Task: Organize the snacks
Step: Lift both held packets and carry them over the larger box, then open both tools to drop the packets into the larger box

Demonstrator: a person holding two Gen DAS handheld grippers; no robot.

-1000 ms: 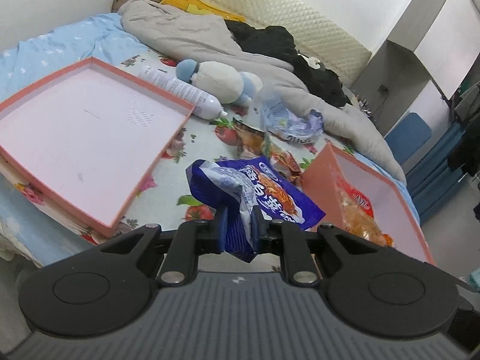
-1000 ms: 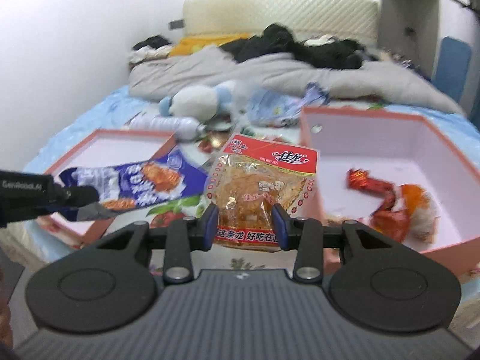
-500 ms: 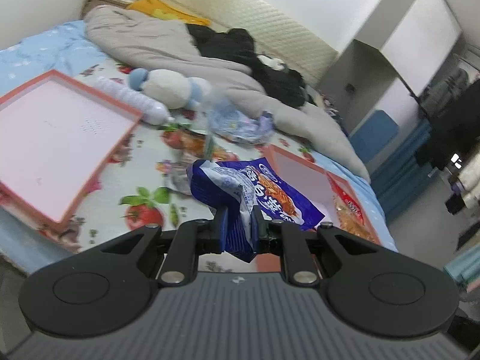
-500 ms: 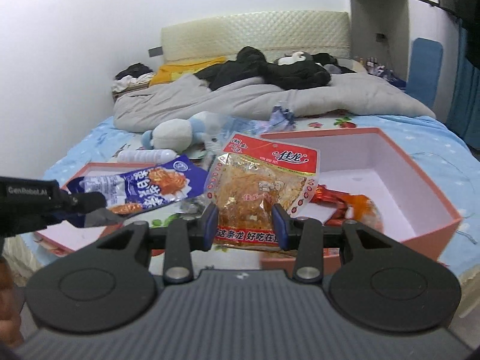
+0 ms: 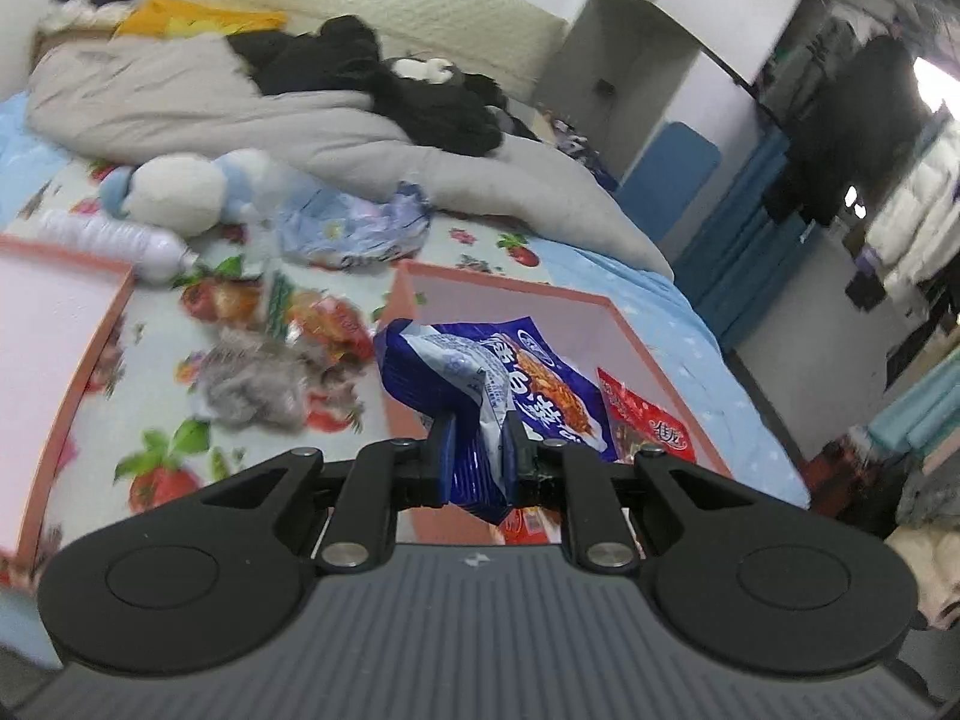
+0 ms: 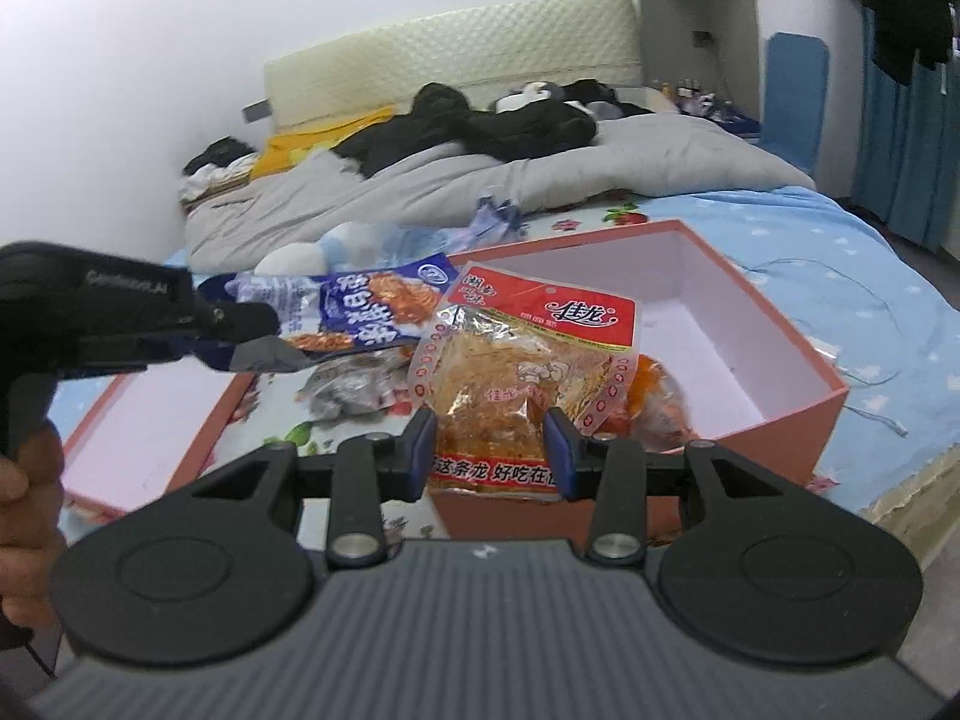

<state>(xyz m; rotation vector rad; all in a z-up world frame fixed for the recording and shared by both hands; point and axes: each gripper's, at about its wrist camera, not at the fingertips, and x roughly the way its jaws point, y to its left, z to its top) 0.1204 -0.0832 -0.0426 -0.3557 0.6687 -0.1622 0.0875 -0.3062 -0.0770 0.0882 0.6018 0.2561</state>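
Observation:
My left gripper (image 5: 477,456) is shut on a blue snack bag (image 5: 480,378) and holds it over the near left corner of the deep pink box (image 5: 510,291). In the right wrist view the left gripper (image 6: 252,336) holds that blue bag (image 6: 360,312) beside the box (image 6: 774,414). My right gripper (image 6: 487,450) is shut on a red and clear snack bag (image 6: 528,372) held over the box's near wall. Red snack packets (image 6: 654,402) lie inside the box. The red bag (image 5: 645,426) also shows at the right of the left wrist view.
A shallow pink lid (image 5: 48,360) lies to the left on the bed. Loose snack wrappers (image 5: 258,384), a plastic bottle (image 5: 114,240), a plush toy (image 5: 180,192) and a crumpled blue bag (image 5: 354,228) lie between. A grey blanket (image 5: 240,108) and dark clothes lie behind.
My left gripper has swung right with the blue bag, from over the bed to over the deep box. My right gripper with the red bag has moved closer over the box's near wall.

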